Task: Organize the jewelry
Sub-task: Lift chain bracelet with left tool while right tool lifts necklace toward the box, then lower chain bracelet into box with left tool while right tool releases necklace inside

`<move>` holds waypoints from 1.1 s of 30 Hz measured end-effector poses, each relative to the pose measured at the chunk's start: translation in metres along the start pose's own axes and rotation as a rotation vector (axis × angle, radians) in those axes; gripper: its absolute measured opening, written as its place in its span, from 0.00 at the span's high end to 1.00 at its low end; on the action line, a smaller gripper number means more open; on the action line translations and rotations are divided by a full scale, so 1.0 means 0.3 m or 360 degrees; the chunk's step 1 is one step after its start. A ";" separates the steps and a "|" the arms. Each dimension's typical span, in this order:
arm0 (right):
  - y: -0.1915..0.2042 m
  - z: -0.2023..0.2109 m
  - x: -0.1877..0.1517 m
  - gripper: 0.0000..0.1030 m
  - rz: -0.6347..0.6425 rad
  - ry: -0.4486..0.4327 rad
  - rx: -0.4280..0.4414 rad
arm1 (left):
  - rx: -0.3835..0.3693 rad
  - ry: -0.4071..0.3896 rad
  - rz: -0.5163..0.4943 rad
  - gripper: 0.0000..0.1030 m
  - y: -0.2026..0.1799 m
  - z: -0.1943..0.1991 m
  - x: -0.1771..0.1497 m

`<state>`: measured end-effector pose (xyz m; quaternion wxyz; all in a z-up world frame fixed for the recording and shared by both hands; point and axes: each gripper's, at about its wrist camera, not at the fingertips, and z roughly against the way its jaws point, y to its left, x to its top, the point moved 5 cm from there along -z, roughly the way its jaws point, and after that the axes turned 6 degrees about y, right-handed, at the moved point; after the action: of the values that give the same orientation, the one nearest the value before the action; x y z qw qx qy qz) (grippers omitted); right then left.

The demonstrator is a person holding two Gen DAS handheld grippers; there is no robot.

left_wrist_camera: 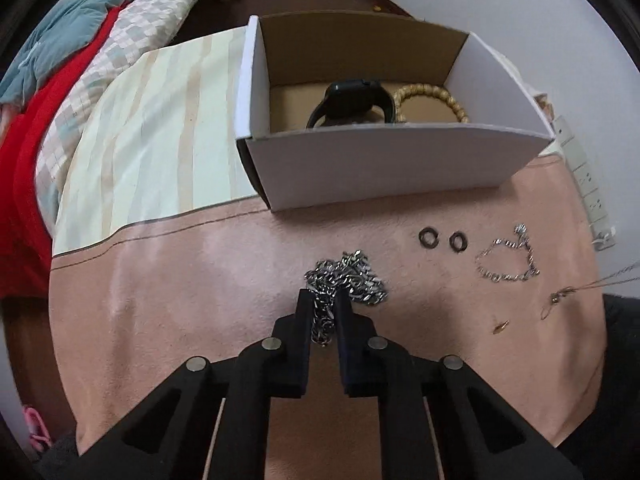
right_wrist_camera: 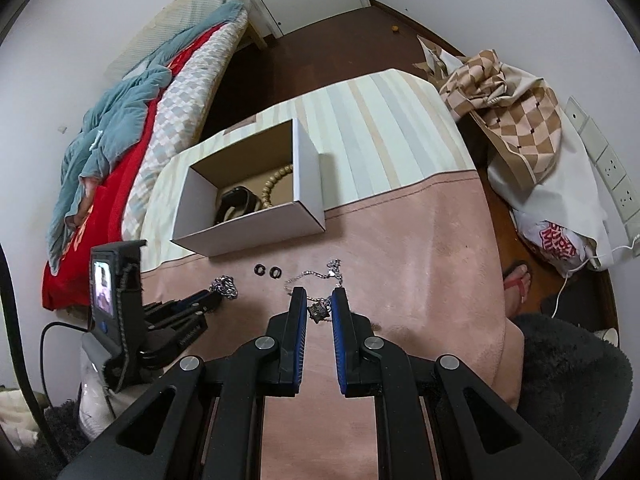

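Lying between left fingers (left_wrist_camera: pixel 305 312): chain (left_wrist_camera: pixel 347 276)

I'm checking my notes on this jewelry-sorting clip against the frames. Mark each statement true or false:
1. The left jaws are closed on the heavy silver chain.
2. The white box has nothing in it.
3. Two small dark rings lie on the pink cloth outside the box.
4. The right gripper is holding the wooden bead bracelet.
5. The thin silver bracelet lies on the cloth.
1. True: the left gripper pinches the heavy silver chain.
2. False: the white box holds a black watch and a wooden bead bracelet.
3. True: the two dark rings lie between chain and box.
4. False: the right gripper straddles a small pendant; the beads sit in the box.
5. True: the thin silver bracelet lies right of the rings.
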<state>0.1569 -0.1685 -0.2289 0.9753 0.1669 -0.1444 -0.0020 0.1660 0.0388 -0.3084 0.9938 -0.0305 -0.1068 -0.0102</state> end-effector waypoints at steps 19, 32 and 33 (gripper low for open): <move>0.138 0.173 0.110 0.87 0.0113 -0.0150 0.0139 | -0.0368 -0.0373 0.0067 1.00 -0.025 0.473 0.099; 0.384 0.109 0.453 0.87 0.0372 -0.0173 0.0164 | -0.0395 -0.0423 0.0075 1.00 0.035 0.525 0.425; 0.389 0.083 0.470 0.87 0.0373 -0.0154 0.0156 | -0.0402 -0.0382 0.0081 1.00 0.043 0.492 0.444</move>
<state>0.2798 -0.0739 -0.1288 0.9514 0.1961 -0.2096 0.1111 0.2653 0.0590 -0.1368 0.9620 -0.1589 -0.2218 0.0053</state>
